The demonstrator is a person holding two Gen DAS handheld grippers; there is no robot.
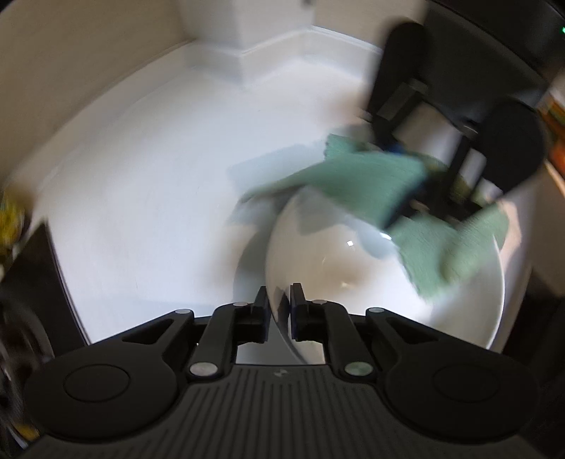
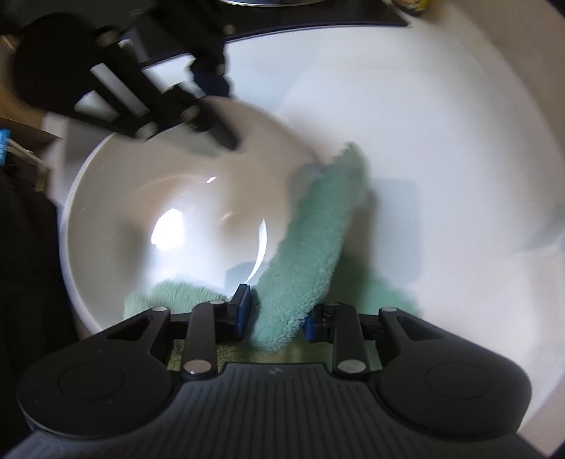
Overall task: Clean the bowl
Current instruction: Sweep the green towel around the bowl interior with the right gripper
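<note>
A white bowl (image 1: 353, 268) sits tilted over the white counter; it also shows in the right wrist view (image 2: 148, 197). My left gripper (image 1: 279, 310) is shut on the bowl's near rim. My right gripper (image 2: 277, 310) is shut on a green towel (image 2: 310, 240), which drapes over the bowl's rim and into the bowl. In the left wrist view the towel (image 1: 360, 183) hangs from the right gripper (image 1: 406, 183) at the bowl's far edge. In the right wrist view the left gripper (image 2: 219, 130) clamps the bowl's far rim. Both views are motion-blurred.
The white counter (image 1: 148, 197) meets a white wall and corner ledge (image 1: 247, 53) at the back. A dark hob edge (image 2: 317, 24) runs along the counter's far side. A yellow object (image 1: 10, 219) sits at the left edge.
</note>
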